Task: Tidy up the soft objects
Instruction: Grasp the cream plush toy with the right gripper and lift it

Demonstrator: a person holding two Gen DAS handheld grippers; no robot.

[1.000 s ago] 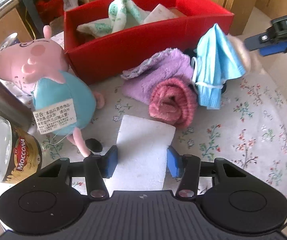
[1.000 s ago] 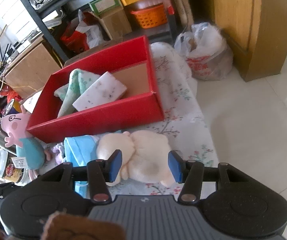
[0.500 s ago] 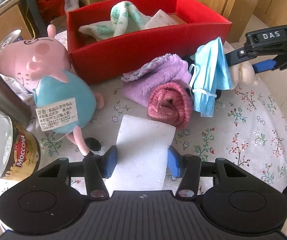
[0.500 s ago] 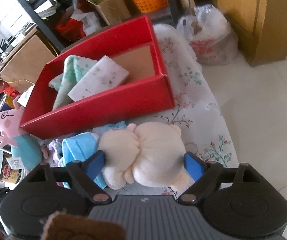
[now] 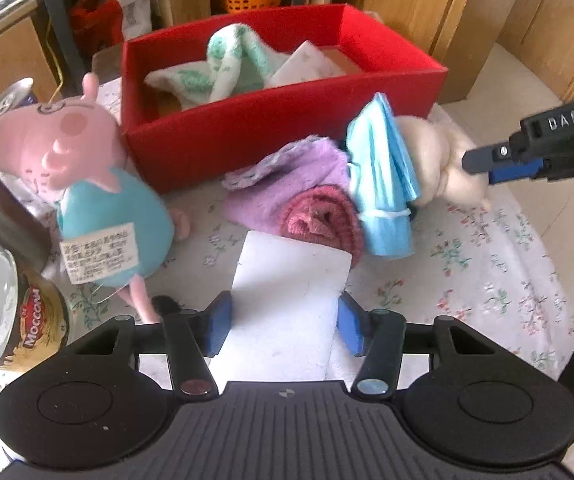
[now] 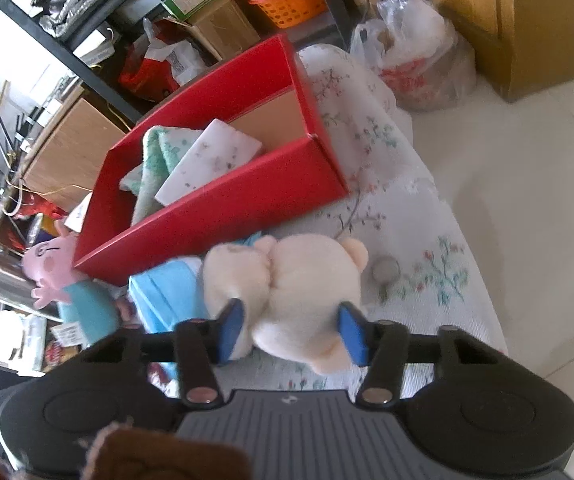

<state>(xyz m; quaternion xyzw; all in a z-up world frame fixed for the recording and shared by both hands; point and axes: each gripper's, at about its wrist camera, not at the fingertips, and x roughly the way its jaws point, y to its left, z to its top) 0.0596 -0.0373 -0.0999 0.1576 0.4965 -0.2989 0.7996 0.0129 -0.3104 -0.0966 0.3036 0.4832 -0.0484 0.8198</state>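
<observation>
A red box holds a green-white towel and a white sponge; it also shows in the right wrist view. My left gripper is shut on a white sponge lying on the floral cloth. My right gripper is shut on a cream plush toy, which sits beside a blue cloth. From the left wrist view the plush and blue cloth lie right of a purple towel and pink roll.
A Peppa Pig plush lies at left, next to a Moccona jar and a drink can. The floral table cloth extends right. Shelves, cardboard boxes and an orange basket stand behind; a plastic bag sits on the floor.
My right gripper opened wide around the cream plush, then closed on it and tilted. The left gripper stayed on the white sponge, with the view shifting slightly.
</observation>
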